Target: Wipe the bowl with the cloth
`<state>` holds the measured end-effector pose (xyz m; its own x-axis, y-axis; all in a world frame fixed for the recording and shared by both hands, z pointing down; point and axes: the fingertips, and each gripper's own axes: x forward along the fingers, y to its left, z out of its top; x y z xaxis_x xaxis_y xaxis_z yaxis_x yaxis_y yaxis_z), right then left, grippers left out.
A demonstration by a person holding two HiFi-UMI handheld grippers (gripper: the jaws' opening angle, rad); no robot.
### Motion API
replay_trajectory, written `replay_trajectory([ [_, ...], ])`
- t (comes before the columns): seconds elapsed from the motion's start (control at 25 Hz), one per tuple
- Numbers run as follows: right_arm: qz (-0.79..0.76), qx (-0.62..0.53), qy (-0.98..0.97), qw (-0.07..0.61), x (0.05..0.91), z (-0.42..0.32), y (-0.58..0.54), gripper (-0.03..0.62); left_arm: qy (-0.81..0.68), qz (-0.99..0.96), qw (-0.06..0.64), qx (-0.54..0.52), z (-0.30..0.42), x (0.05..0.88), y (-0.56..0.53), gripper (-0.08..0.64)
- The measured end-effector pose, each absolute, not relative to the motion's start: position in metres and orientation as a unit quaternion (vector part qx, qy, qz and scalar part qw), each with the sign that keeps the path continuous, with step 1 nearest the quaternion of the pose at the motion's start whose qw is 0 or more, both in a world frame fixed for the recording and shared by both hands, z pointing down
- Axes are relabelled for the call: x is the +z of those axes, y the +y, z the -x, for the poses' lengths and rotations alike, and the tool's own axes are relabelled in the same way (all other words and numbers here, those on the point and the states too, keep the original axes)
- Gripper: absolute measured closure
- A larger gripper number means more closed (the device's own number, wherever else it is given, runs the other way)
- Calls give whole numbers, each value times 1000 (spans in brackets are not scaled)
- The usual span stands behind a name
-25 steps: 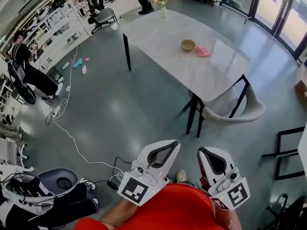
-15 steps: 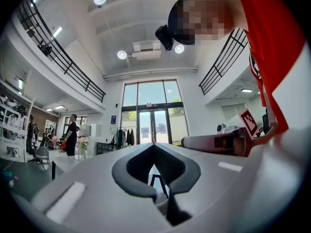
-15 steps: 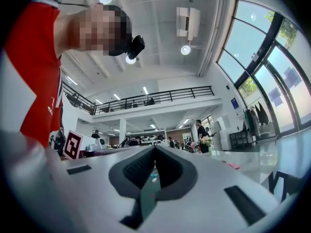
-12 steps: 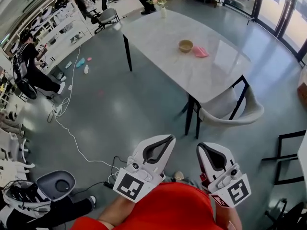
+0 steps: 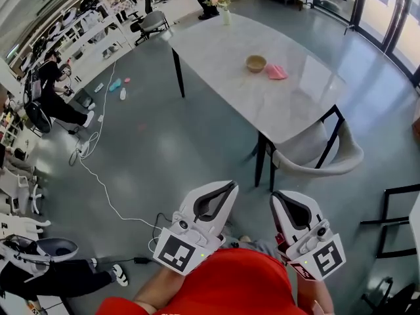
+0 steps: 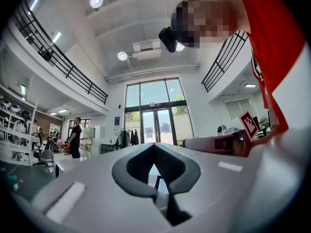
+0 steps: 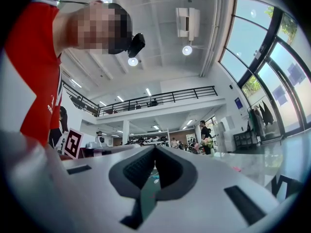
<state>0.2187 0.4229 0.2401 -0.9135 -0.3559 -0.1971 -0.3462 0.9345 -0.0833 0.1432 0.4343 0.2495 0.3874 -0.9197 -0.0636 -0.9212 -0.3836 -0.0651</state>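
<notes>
Left claw (image 5: pixel 232 186) and right claw (image 5: pixel 274 199) closed, empty, far from the bowl (image 5: pixel 256 63).
Cloth (image 5: pixel 276 71) beside the bowl looks soft; pinch its edge.

- Grey, glossy floor (image 5: pixel 197 143) — a white cable (image 5: pixel 98 182) trails across its left side.
- Far off, a pale stone worktop (image 5: pixel 230 58) on black legs; a grey chair (image 5: pixel 305 146) at its near end.
- Shelves (image 5: pixel 85 44) along the far left wall.
- Tall glazed doors (image 6: pixel 155 113), round ceiling lights (image 6: pixel 96 1), a black balcony railing (image 7: pixel 155 98).

Table (image 5: pixel 262 104): well ahead of us, across the floor.
Bowl (image 5: pixel 256 63): on the table, cloth (image 5: pixel 276 71) just right of it.
Flower vase (image 5: pixel 225 12): at the table's far end.
Chair (image 5: pixel 315 153): at its near end.
Our claws: left claw (image 5: pixel 230 189) beside right claw (image 5: pixel 275 199), close before us.
</notes>
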Motion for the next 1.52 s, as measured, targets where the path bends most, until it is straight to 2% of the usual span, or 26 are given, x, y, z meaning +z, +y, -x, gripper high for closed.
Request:
replay_trajectory([
  [0.44, 200, -13, 975, 94, 256, -202, 378, 591, 547, 836, 49, 17, -122, 267, 387, 555],
  [1.52, 306, -1, 951, 43, 252, -48, 189, 591, 471, 880, 65, 11, 30, 269, 200, 555],
])
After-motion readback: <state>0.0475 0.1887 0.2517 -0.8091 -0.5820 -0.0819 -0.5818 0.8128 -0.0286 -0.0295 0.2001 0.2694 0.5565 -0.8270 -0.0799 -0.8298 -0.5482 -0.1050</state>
